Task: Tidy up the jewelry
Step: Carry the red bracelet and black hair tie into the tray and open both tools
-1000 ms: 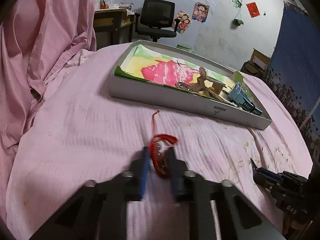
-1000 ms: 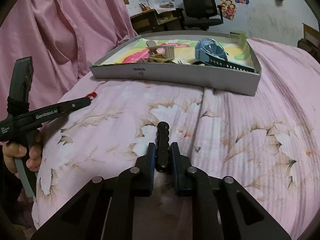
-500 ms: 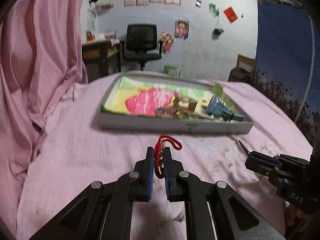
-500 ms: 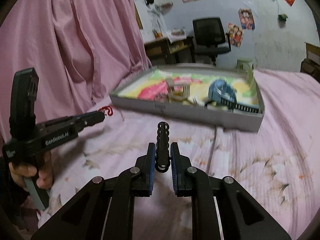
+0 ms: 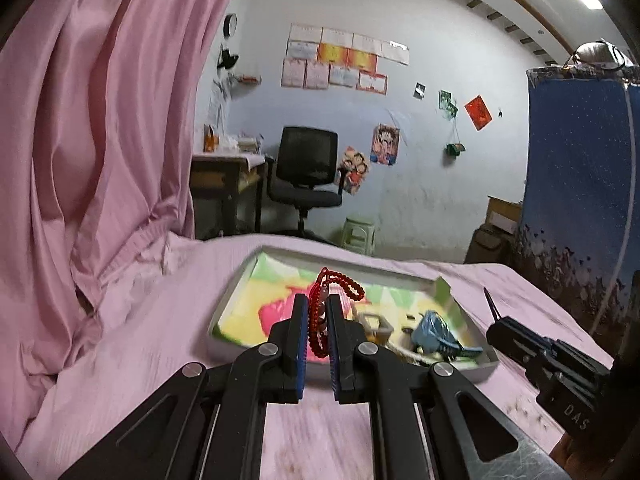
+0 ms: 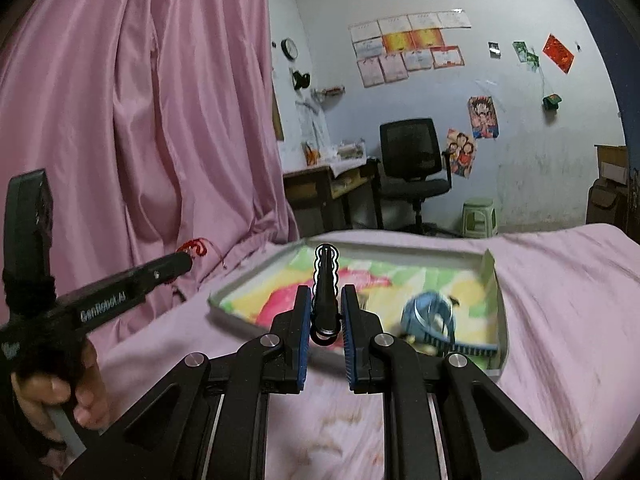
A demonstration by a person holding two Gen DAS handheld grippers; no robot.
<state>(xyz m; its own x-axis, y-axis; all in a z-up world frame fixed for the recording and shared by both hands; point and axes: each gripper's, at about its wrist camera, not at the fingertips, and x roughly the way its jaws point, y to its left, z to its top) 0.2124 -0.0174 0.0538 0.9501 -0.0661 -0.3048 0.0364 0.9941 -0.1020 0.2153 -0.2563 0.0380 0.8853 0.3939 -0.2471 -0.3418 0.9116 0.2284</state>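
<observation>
My left gripper (image 5: 318, 306) is shut on a red beaded bracelet (image 5: 335, 285), held in the air just short of the shallow grey box (image 5: 224, 314) with a bright paper lining. My right gripper (image 6: 325, 300) is shut on a black wavy hair band (image 6: 326, 280), raised before the same box (image 6: 501, 300). A blue watch (image 6: 428, 314) and other small pieces lie in the box's right end. The left gripper (image 6: 184, 260) with the red beads shows at the left of the right wrist view; the right gripper's tip (image 5: 494, 310) shows in the left wrist view.
The box rests on a bed under a pink sheet (image 5: 140, 340). A pink curtain (image 5: 88, 140) hangs at the left. Behind stand a desk (image 5: 224, 176), a black office chair (image 5: 306, 168), a green stool (image 5: 358, 234) and a blue hanging cloth (image 5: 580, 180).
Both grippers have lifted off the bed and tilted up, carrying the red bracelet and the black hair band closer to the box.
</observation>
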